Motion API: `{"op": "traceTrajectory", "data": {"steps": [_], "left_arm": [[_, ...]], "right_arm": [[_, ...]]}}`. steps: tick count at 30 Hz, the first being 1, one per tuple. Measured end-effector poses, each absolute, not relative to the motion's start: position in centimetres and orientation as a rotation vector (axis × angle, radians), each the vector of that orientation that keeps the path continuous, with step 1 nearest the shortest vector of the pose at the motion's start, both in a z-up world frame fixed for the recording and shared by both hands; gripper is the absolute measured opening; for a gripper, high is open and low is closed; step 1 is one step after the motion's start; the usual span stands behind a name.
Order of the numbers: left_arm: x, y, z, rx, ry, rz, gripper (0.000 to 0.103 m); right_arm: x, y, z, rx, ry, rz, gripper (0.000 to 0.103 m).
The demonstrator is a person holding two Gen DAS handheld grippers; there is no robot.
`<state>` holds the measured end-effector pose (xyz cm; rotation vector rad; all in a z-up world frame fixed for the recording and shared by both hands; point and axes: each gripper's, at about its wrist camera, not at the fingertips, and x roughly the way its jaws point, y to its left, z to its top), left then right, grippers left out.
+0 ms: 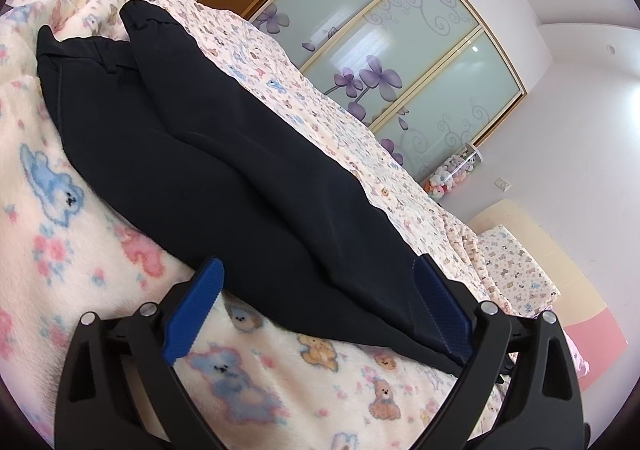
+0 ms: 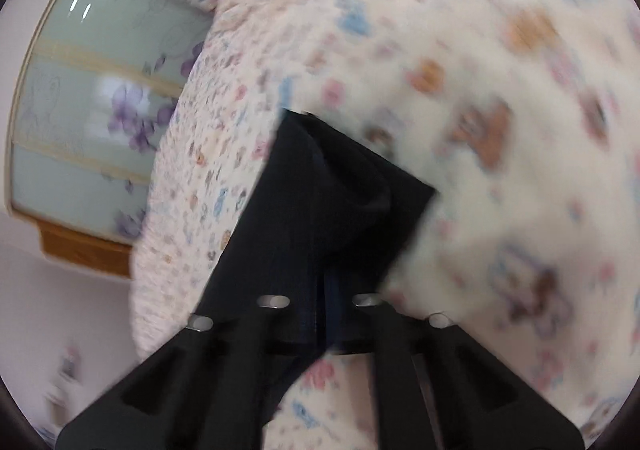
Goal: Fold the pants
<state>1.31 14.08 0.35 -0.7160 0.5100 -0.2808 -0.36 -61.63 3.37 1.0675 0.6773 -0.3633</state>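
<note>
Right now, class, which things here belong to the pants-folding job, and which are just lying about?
Job: dark navy fabric pants; left gripper, open; right gripper, shut on pants.

Lying about: cream teddy-print fleece blanket; frosted floral sliding wardrobe; pastel plush toys.

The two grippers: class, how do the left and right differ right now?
The left gripper has its jaws wide open over the dark pants, pressing nothing; the right gripper is shut on pants fabric. The left view is sharp, the right blurred. Both face the patterned blanket.
</note>
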Motion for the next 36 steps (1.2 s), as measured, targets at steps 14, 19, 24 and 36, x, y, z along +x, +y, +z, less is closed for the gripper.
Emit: {"op": "traceTrajectory", "data": {"steps": [14, 19, 24, 36], "left_arm": [[1.4, 15.3, 1.3, -0.811, 0.537, -0.365, 0.097], [4.2, 20.2, 2.7, -0.969, 0.622, -0.381, 0.100], [6.9, 23.3, 5.2, -0.919, 0.629, -0.329, 0.101], [14.6, 26.4, 1.9, -0.988, 0.812, -0.106, 0.101]], "right_arm": [[-4.1, -61.7, -2.2, 1.034, 0.527, -0.285, 0.002], [-3.9, -61.6, -2.2, 1.027, 0.509, -0.266, 0.004], [-4.3, -61.6, -2.4, 1.031, 0.509, -0.250, 0.018], [-7.2, -60.8, 1.3, 0.920, 0.313, -0.365, 0.077]]}}
